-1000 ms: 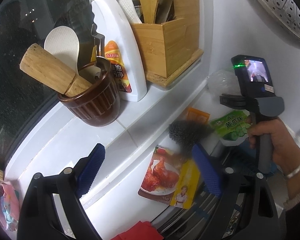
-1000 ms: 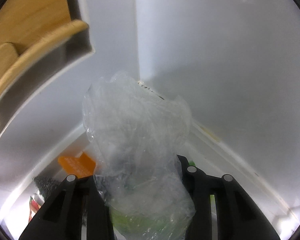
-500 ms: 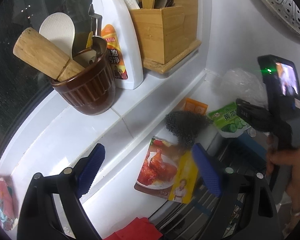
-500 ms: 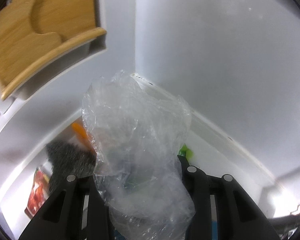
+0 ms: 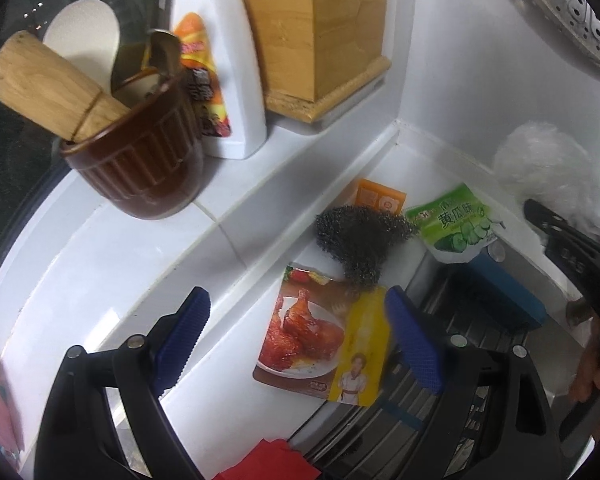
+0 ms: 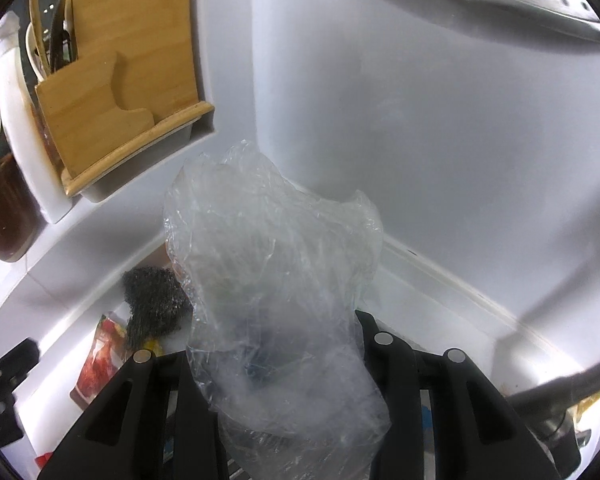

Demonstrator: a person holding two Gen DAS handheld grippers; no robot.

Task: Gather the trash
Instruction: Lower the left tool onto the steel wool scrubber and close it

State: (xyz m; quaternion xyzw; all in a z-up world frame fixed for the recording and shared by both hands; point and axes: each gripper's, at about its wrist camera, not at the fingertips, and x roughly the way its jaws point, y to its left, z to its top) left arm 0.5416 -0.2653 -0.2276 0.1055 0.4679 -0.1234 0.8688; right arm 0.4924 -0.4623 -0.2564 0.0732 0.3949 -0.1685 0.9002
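Right gripper point(image 6: 274, 360) pinches crumpled clear plastic bag point(image 6: 272, 300), lifted off counter point(image 5: 432, 168) near back corner. Left gripper point(image 5: 296, 328) spread wide, empty, above chicken packet point(image 5: 320, 344) at counter's front edge by sink.

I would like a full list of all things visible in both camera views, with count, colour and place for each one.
plastic wrap: 1, clear, crumpled in right gripper
chicken packet: 1, red-yellow, flat below ledge
cucumber packet: 1, green, near corner
orange packet: 1, orange, behind scourer
scourer: 1, dark grey, between packets
bottle: 1, white, on ledge
pot: 1, brown, on ledge
wooden holder: 1, tan, on ledge
left gripper: blue pads, open, empty
right gripper: black, closed on wrap
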